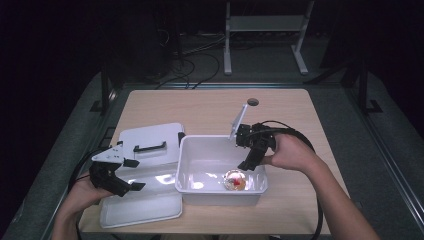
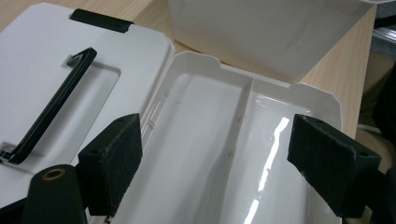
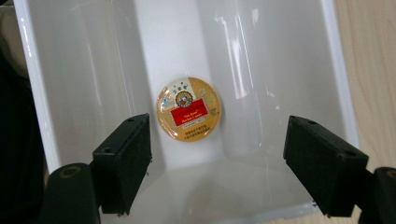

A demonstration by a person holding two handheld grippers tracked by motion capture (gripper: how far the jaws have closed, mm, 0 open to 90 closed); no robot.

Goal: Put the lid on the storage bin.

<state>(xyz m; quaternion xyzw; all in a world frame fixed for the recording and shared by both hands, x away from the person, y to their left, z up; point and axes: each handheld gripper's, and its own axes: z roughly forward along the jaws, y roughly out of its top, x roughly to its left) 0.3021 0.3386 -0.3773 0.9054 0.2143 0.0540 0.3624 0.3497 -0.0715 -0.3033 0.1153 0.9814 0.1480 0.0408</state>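
A white plastic bin (image 1: 187, 165) stands near the table's front, with a round gold tin with a red label (image 1: 235, 180) (image 3: 188, 110) lying flat on its floor. My right gripper (image 1: 248, 159) (image 3: 217, 163) hangs open just inside the bin's right side, above the tin and holding nothing. To the bin's left lies a white lid (image 1: 145, 137) with a black handle (image 1: 149, 147) (image 2: 51, 109), and in front of it a shallow white tray (image 1: 142, 207) (image 2: 210, 154). My left gripper (image 1: 120, 181) (image 2: 217, 165) hovers open over that tray, empty.
The wooden table (image 1: 210, 110) has a round hole (image 1: 253, 102) near its far edge. A white frame (image 1: 265, 22) stands on the floor beyond, with cables around it. A black cable (image 1: 300, 137) loops behind my right hand.
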